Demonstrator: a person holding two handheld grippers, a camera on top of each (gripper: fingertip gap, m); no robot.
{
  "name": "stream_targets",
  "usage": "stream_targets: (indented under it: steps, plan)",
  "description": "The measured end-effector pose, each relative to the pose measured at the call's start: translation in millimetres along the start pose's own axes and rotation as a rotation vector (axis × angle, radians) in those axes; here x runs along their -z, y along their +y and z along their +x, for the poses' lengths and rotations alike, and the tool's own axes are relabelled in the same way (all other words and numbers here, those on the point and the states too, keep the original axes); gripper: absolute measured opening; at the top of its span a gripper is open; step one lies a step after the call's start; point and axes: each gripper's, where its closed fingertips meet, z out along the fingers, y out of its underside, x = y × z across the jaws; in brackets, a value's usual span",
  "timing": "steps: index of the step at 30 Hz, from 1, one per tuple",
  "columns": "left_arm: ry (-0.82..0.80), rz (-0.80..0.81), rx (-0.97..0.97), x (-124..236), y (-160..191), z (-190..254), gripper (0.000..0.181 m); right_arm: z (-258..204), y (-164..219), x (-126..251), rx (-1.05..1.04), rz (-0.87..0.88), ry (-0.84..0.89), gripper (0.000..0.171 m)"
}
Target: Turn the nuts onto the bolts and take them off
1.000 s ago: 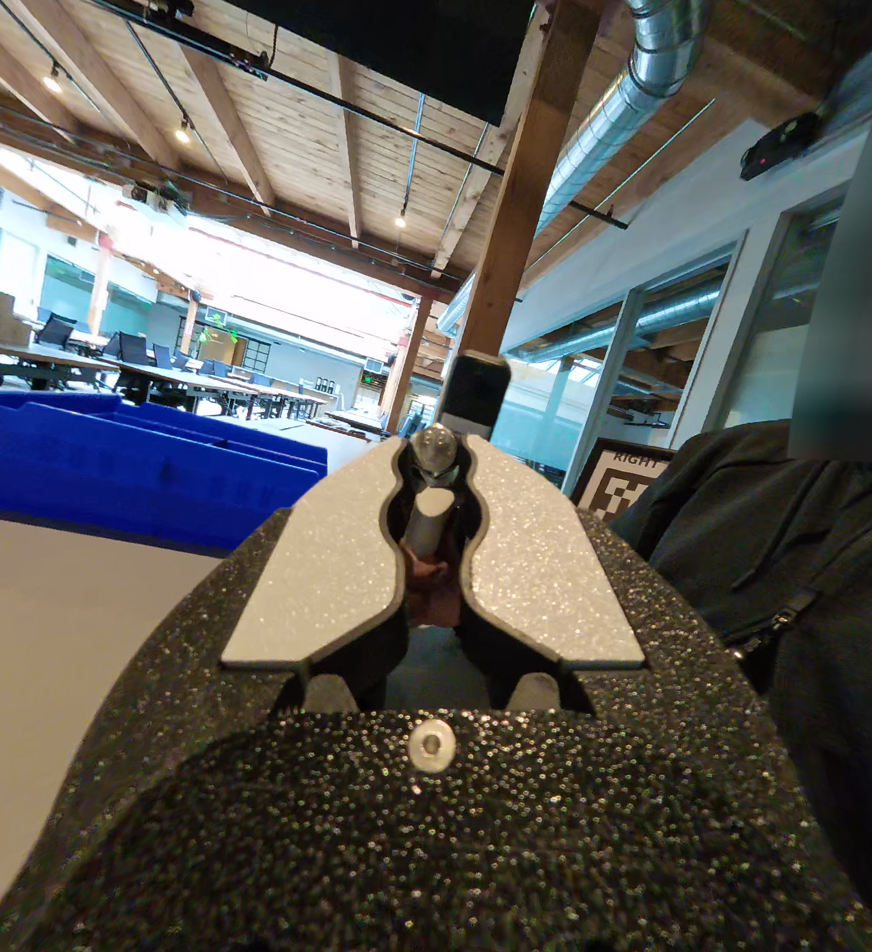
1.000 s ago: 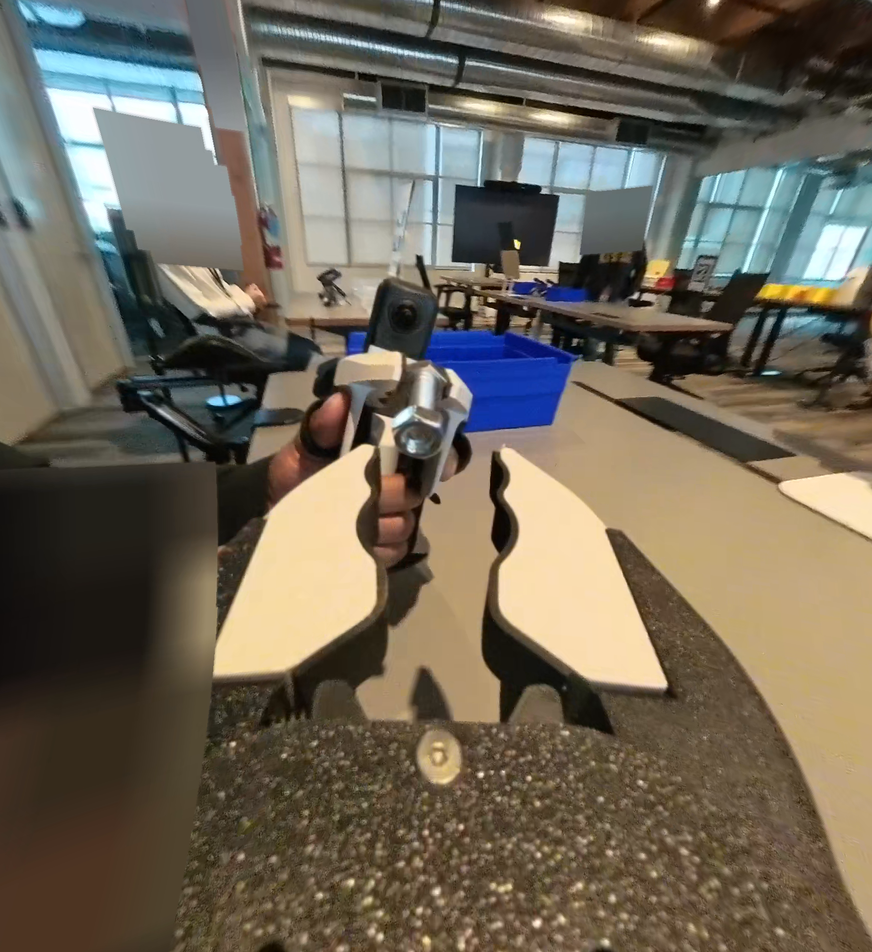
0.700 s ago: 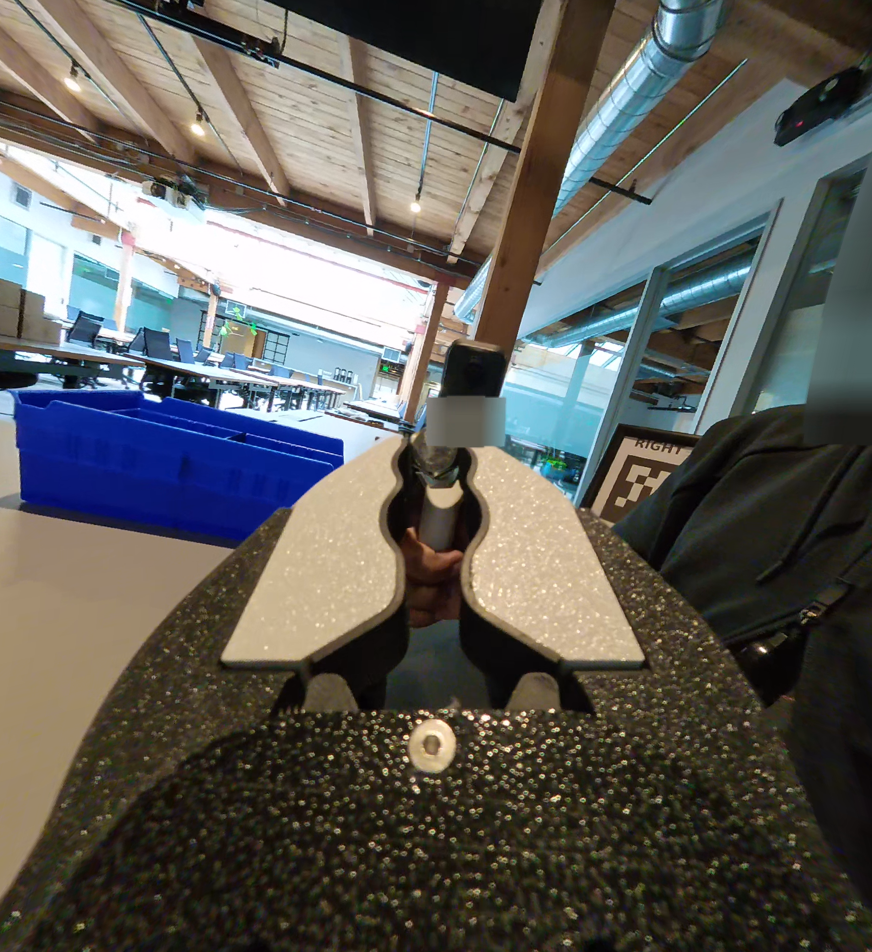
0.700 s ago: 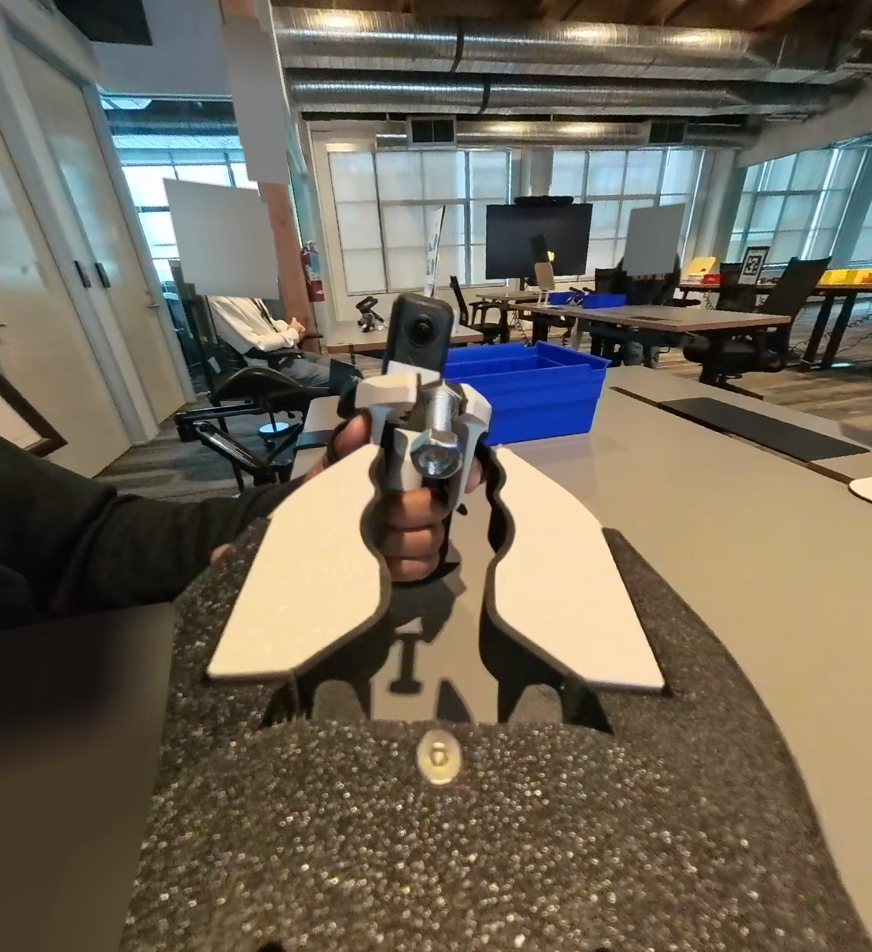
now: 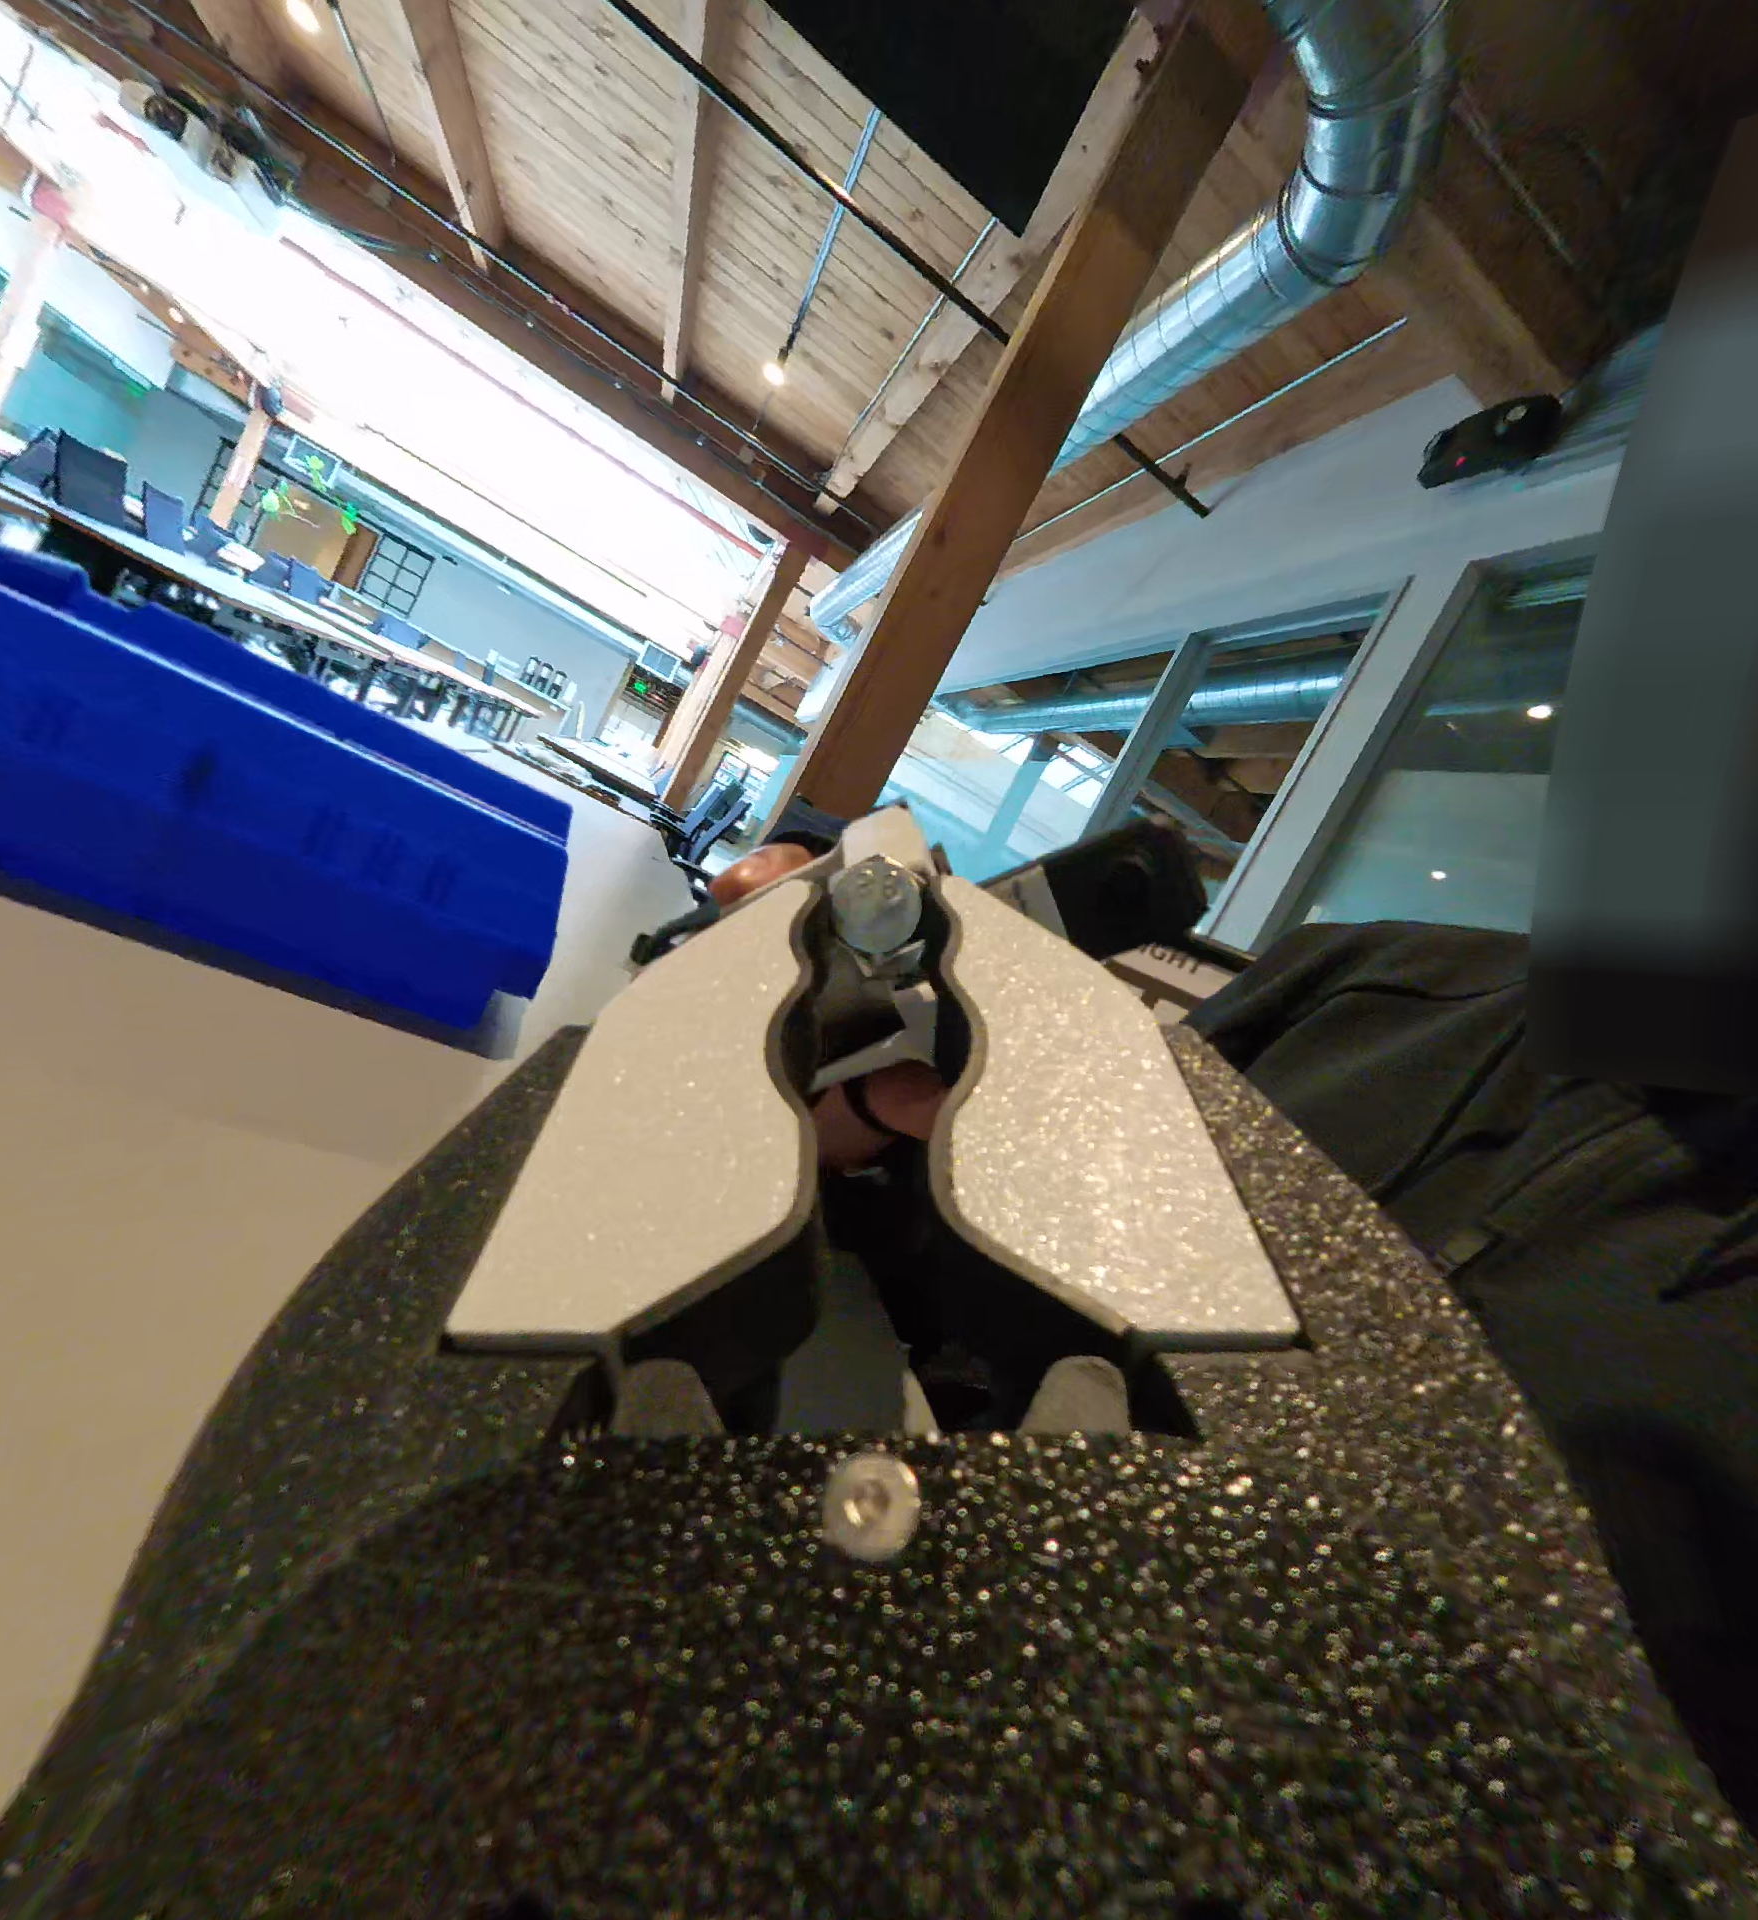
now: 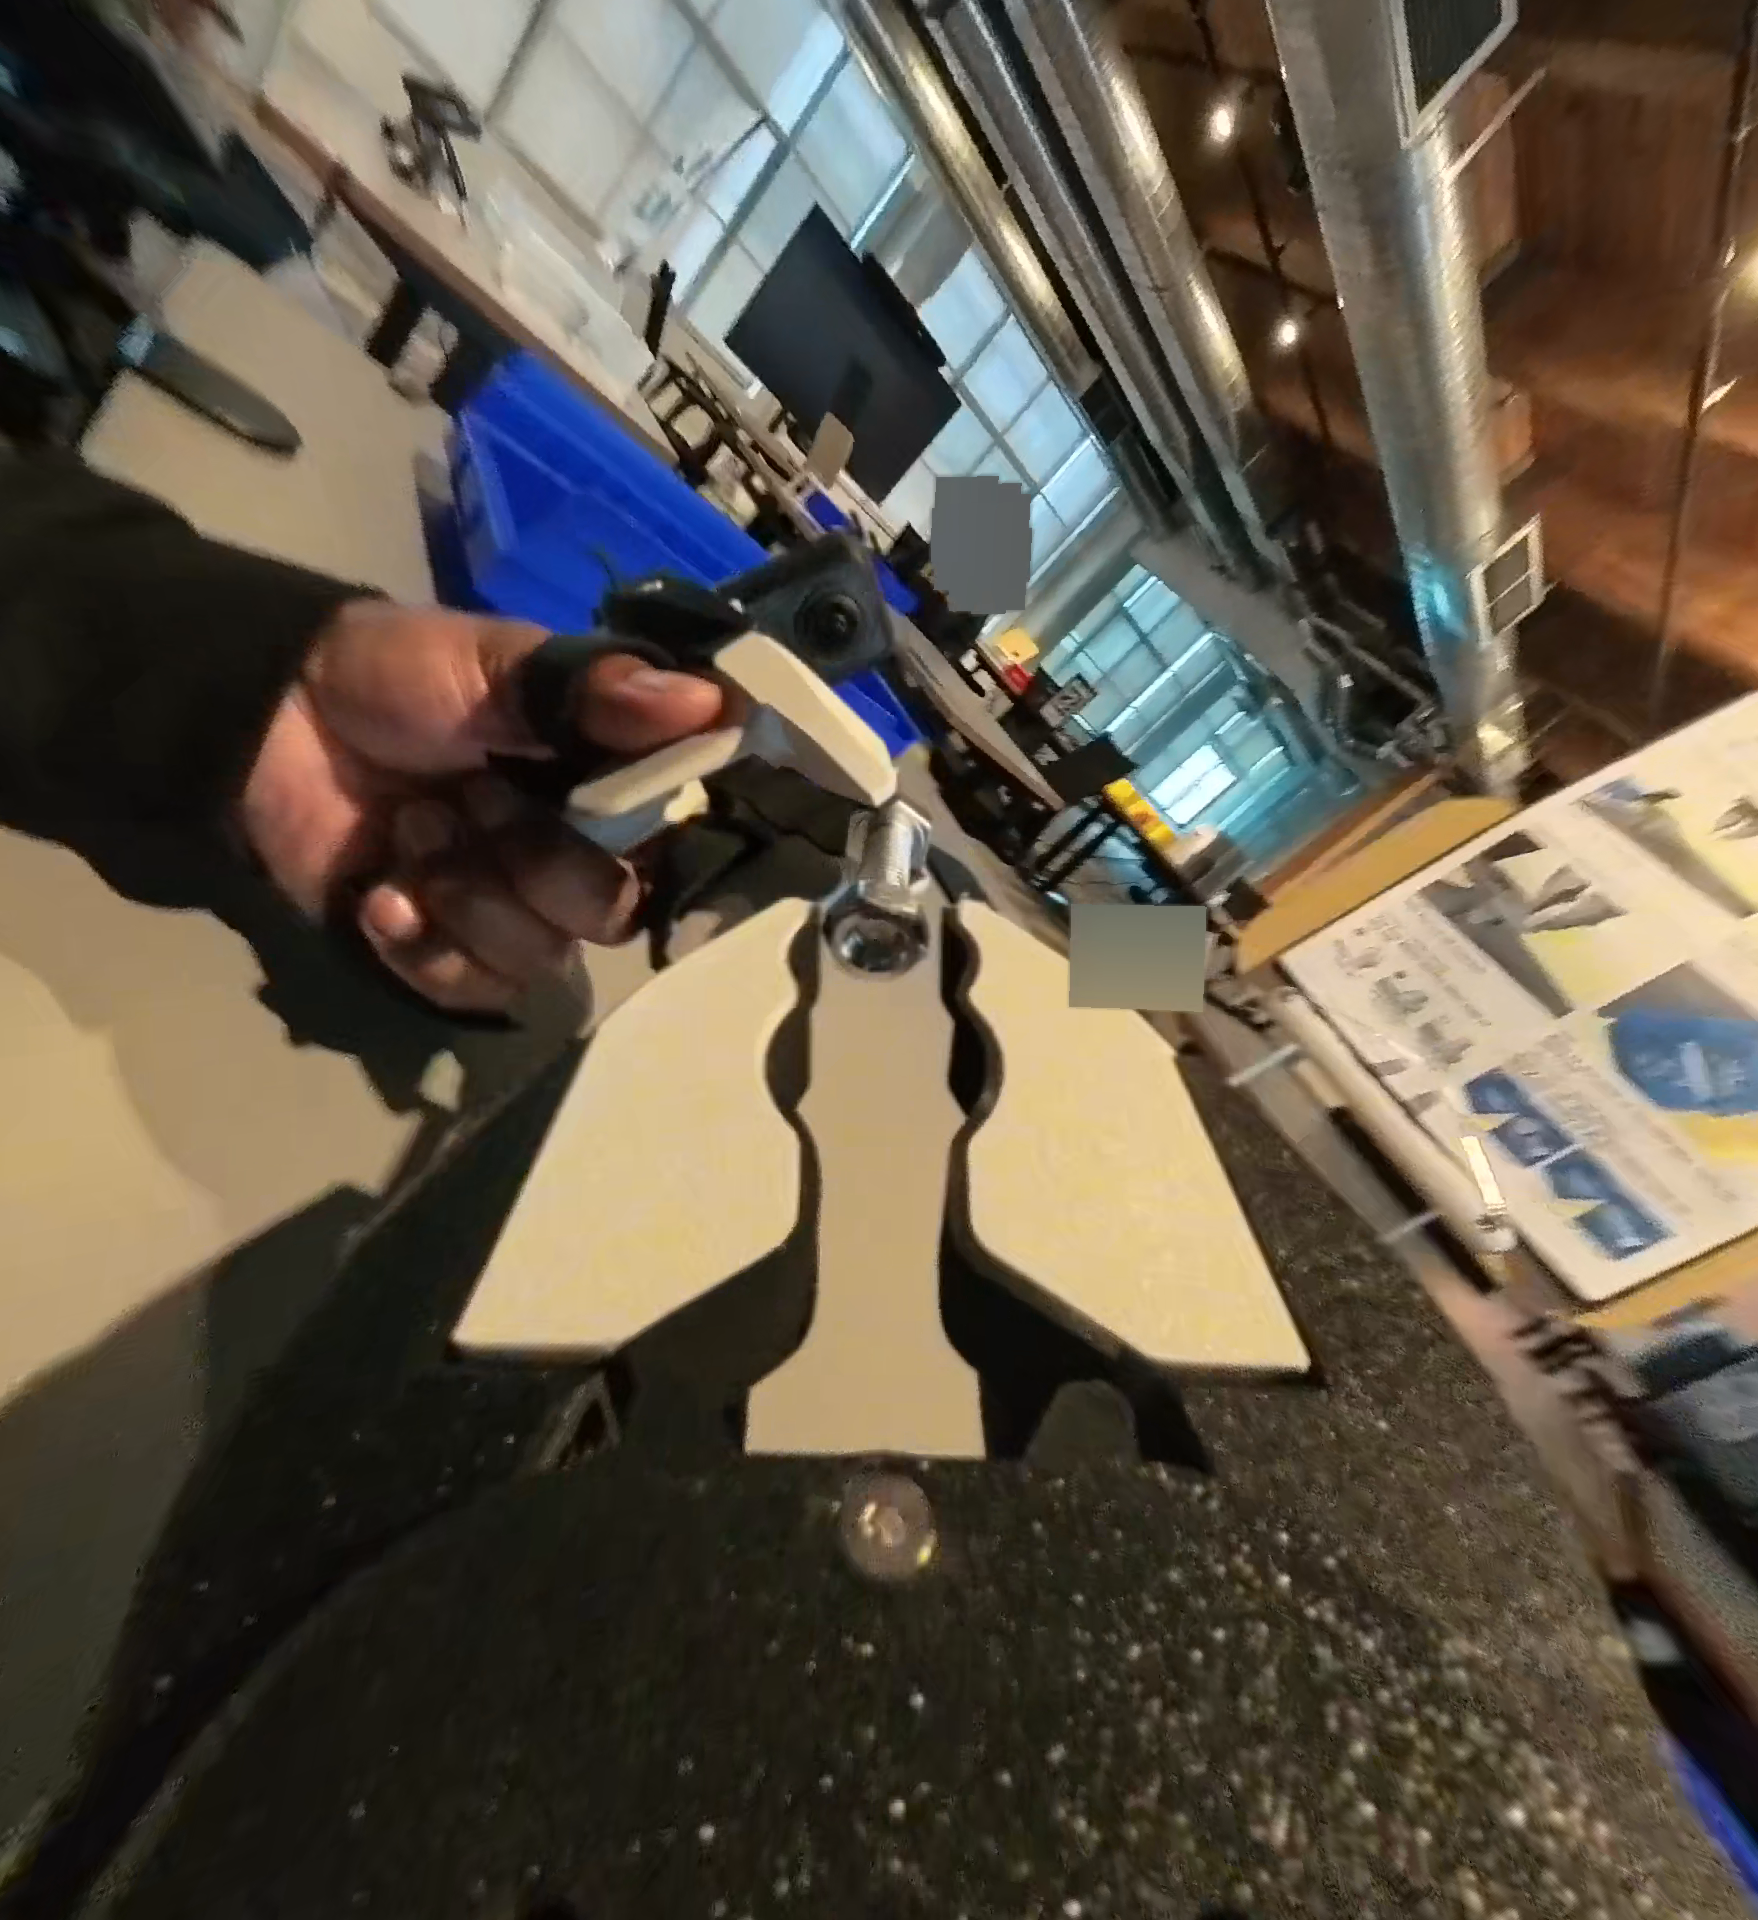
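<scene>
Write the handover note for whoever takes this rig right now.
Left gripper: jaws shut on the bolt, held in the air above the table.
Right gripper: jaws closed on the nut, which sits at the bolt's free end.
Done: nut and bolt are brought together. How far the nut is threaded cannot be told.
Left: probably finish turning the nut on, then take it off.

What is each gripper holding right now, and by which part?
The left gripper clamps the bolt at its head end. The right gripper has its fingers on the nut at the bolt's other end.
</scene>
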Motion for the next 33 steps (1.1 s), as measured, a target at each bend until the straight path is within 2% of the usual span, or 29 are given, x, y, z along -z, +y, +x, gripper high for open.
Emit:
stream_targets:
  steps: [1, 3, 14, 18, 22, 25, 31, 33]
  plan:
    - [-0.001, 0.001, -0.025, -0.3, -1.2, 1.8, 0.017, 1.2, -1.4, 0.1, -0.059, 0.014, -0.01, 0.032]
    - [-0.02, 0.002, -0.079, -0.8, -3.2, 3.4, 0.017, 3.1, -3.4, -0.6, -0.187, 0.034, -0.04, 0.04]
    - [-0.08, 0.011, -0.299, -1.3, -12.3, 13.9, 0.017, 4.8, -5.1, -7.1, -0.812, 0.151, -0.233, 0.042]
    - [-0.095, -0.005, -0.328, -2.3, -10.7, 14.0, 0.016, 4.7, -8.6, -6.4, -0.908, 0.202, -0.281, 0.039]
    - [-0.101, -0.021, -0.328, -3.5, -8.3, 12.8, 0.017, 3.5, -10.0, -4.7, -0.819, 0.19, -0.256, 0.019]
    - [-0.096, -0.023, -0.288, -3.1, -7.1, 10.2, 0.016, 3.7, -7.6, -4.5, -0.675, 0.147, -0.191, 0.019]
    - [-0.055, -0.001, -0.084, 0.9, -3.7, -0.3, 0.017, 2.5, 3.8, -6.3, -0.061, -0.027, 0.032, 0.02]
    - [-0.054, 0.002, -0.091, 1.2, -4.6, 0.3, 0.016, 2.2, 3.9, -7.2, 0.035, -0.055, 0.074, 0.02]
